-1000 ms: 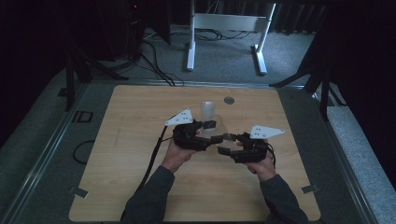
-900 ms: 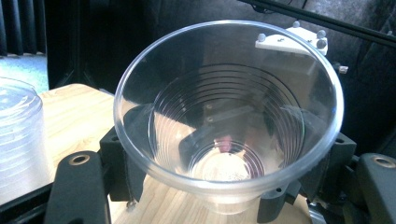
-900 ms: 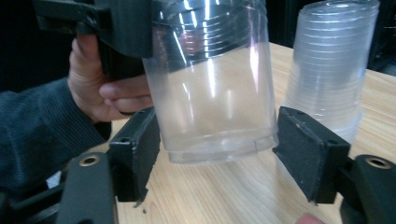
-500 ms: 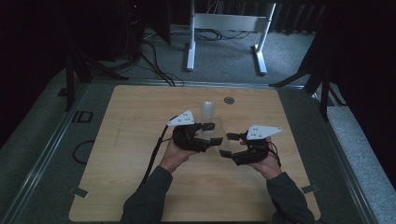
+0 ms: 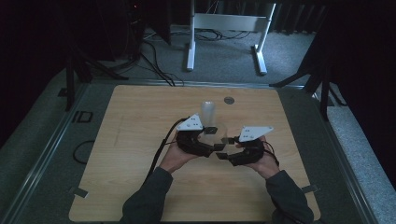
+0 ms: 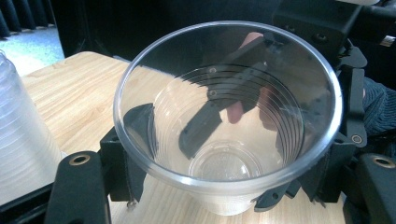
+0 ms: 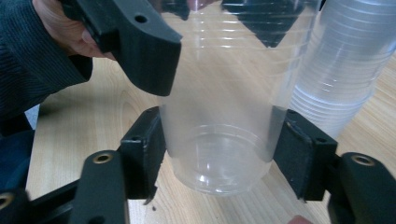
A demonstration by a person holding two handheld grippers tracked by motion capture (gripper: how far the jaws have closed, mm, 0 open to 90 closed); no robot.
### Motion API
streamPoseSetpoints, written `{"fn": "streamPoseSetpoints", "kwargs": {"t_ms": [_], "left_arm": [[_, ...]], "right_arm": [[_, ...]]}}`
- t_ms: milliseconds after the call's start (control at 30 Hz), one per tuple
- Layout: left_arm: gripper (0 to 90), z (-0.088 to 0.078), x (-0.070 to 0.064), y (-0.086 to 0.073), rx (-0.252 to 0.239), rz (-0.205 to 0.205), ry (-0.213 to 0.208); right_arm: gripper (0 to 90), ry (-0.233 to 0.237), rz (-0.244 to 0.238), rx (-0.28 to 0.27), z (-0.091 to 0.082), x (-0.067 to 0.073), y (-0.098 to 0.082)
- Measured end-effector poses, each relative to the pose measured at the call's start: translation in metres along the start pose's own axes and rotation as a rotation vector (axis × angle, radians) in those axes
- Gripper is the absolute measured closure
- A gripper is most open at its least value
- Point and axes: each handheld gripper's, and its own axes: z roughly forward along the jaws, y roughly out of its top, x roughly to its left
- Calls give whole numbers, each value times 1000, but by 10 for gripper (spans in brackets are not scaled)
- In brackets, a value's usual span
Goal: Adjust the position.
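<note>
While both grip the cup (image 7: 219, 140), a cup stack (image 7: 345, 70) stands just beside.

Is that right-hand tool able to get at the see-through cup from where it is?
Probably yes: the right gripper already has a finger on each side of the clear cup's base, its jaws having just closed inward. The left gripper grips the cup higher up, leaving the base free.

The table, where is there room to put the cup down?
Bare wood lies along the table's left side, between its left edge and the left gripper, and along the near edge between the sleeves. The middle is crowded: both grippers, the right gripper included, meet around the clear cup, with the stack of cups just behind.
</note>
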Motion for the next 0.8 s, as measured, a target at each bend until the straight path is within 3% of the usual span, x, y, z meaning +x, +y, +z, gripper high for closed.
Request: {"fn": "streamPoseSetpoints", "kwargs": {"t_ms": [267,467,633,800], "left_arm": [[257,0,0,0,-18,-21,-11],[219,1,-1,1,-60,-48,-7],[216,2,-3,-2,-138,-73,11],[217,3,-3,-2,-181,-85,29]], "right_arm": [[411,4,13,-17,0,0,-2],[412,3,40,-62,-1,-1,-6],[413,5,81,-124,-1,-3,-10],[413,4,105,-155,1,-3,-11]]}}
